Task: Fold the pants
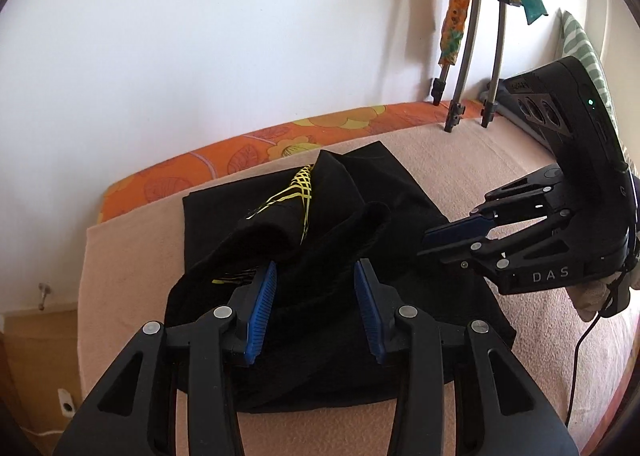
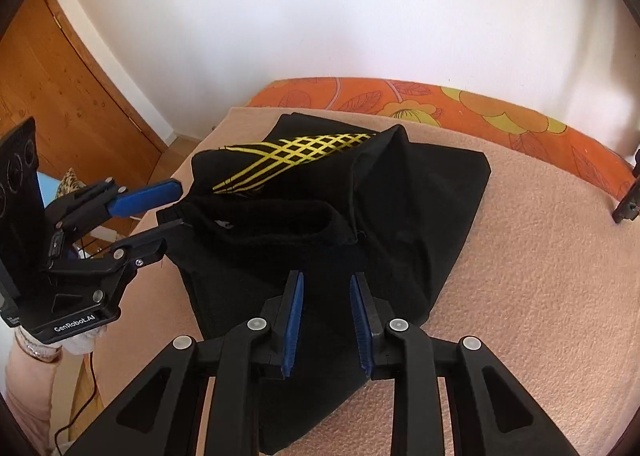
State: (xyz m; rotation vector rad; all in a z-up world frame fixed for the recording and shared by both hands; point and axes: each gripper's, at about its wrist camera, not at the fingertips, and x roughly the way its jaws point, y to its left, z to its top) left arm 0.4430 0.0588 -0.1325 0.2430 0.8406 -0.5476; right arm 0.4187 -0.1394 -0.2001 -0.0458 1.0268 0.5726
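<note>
Black pants with a yellow lattice print lie bunched on a pink blanket; they also show in the right wrist view. My left gripper is open just above the pants' near folds, holding nothing; in the right wrist view it is at the waistband's left edge. My right gripper is open over the pants' near edge, empty. It shows in the left wrist view at the pants' right side.
The blanket covers an orange flowered mattress against a white wall. Grey curved poles and hanging cloth stand at the back right. A wooden door is on the left. A cable trails off the right gripper.
</note>
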